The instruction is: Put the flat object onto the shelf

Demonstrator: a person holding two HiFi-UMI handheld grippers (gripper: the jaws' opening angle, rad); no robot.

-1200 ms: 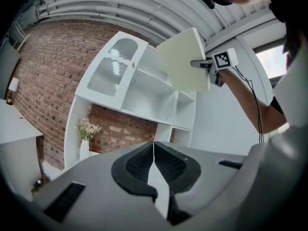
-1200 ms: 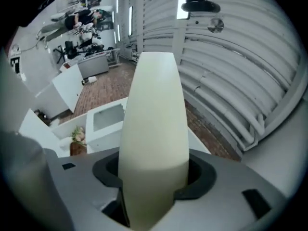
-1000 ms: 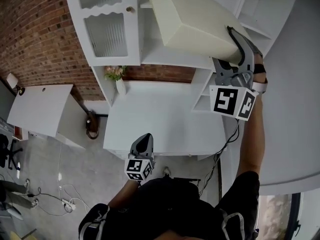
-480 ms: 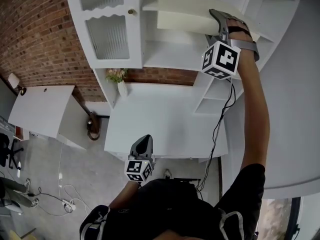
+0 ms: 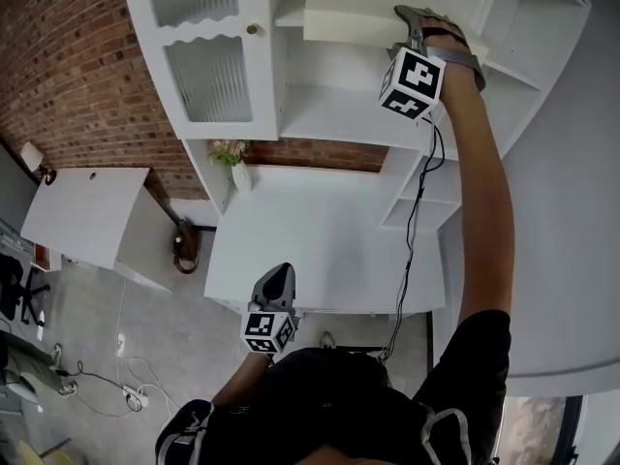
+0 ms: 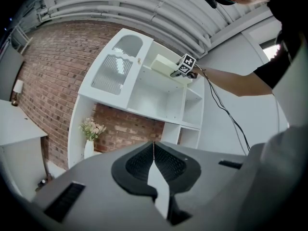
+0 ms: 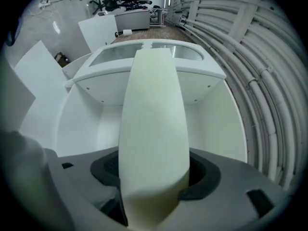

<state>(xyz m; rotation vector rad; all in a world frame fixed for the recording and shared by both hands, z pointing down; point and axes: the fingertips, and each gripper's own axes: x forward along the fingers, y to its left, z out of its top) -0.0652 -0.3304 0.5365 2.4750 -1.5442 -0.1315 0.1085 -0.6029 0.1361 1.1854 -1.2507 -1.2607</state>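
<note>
Right gripper (image 5: 415, 19) reaches high and level into upper bay of white cabinet (image 5: 208, 124). Cream board (image 5: 349, 22) sits flat along top shelf (image 5: 288, 15) and appears to rest on it. Far end well inside bay, near end between jaws. Jaws have just been easing apart with board between them; pads look to touch its sides. Probably a release, since shelf takes the weight. Left gripper (image 5: 280, 271) low over counter (image 5: 310, 231), jaws together, empty, likely kept clear of the reach.

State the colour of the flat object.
The flat object is plain pale cream, no pattern; it shows best in the right gripper view.
</note>
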